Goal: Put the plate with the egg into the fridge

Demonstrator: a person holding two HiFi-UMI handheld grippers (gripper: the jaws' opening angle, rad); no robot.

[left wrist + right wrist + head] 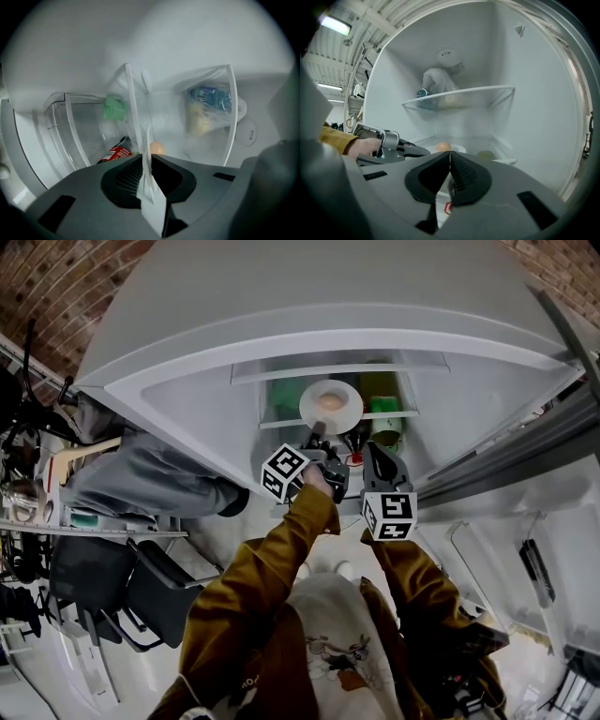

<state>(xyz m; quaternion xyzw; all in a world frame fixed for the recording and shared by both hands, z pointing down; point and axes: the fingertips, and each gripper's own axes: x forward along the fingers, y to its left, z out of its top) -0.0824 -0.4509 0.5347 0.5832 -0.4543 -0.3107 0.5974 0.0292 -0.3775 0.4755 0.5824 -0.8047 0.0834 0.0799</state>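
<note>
A white plate with a brown egg on it is inside the open fridge, over the lower shelf. My left gripper is shut on the plate's near rim. In the left gripper view the plate shows edge-on between the jaws of the left gripper, with the egg just beyond. My right gripper hovers beside it on the right, shut and holding nothing. The right gripper view shows its own shut tips, then the egg, the plate and the left gripper.
A glass shelf above carries a plastic bag with a bottle. A red can and a green packet lie near the plate, with green items at the back. The fridge door stands open at right.
</note>
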